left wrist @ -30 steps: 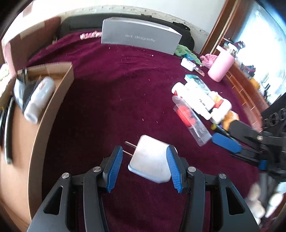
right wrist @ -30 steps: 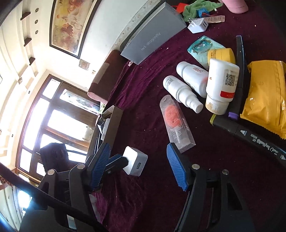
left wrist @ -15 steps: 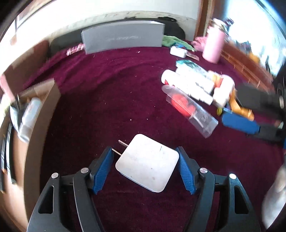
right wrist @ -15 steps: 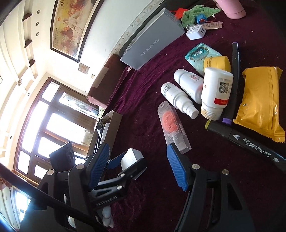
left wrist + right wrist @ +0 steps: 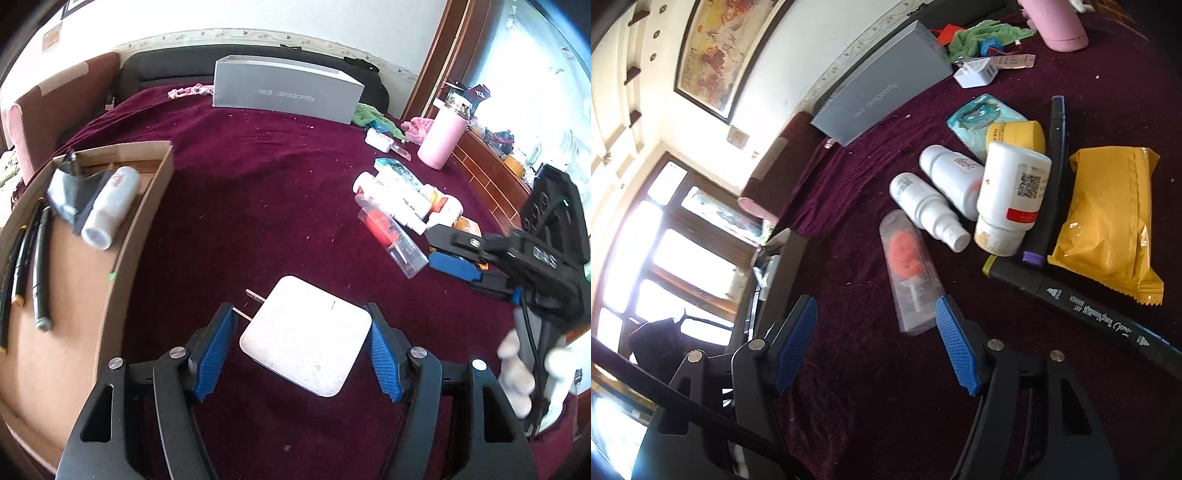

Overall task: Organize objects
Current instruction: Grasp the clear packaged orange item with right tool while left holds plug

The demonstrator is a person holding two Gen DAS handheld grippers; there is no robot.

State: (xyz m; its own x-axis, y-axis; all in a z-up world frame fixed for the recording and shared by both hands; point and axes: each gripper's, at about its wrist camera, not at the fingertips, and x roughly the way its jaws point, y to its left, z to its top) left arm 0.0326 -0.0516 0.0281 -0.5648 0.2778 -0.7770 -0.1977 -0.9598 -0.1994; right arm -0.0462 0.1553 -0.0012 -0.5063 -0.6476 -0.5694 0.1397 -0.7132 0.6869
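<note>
Two white chargers: one near (image 5: 306,345), one far right (image 5: 975,72); four white bottles: three (image 5: 1012,192) clustered right, one (image 5: 109,206) in the left cardboard box (image 5: 147,206); two loose black markers (image 5: 1078,299); one yellow packet (image 5: 1108,218); one pink tumbler (image 5: 441,138).

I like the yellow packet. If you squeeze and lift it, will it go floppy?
Probably somewhat floppy: the yellow packet is crinkly sealed film with a puffy middle. It likely dents under pads, and its glossy skin may slip. It lies flat beside the black marker, so it shouldn't roll.
</note>
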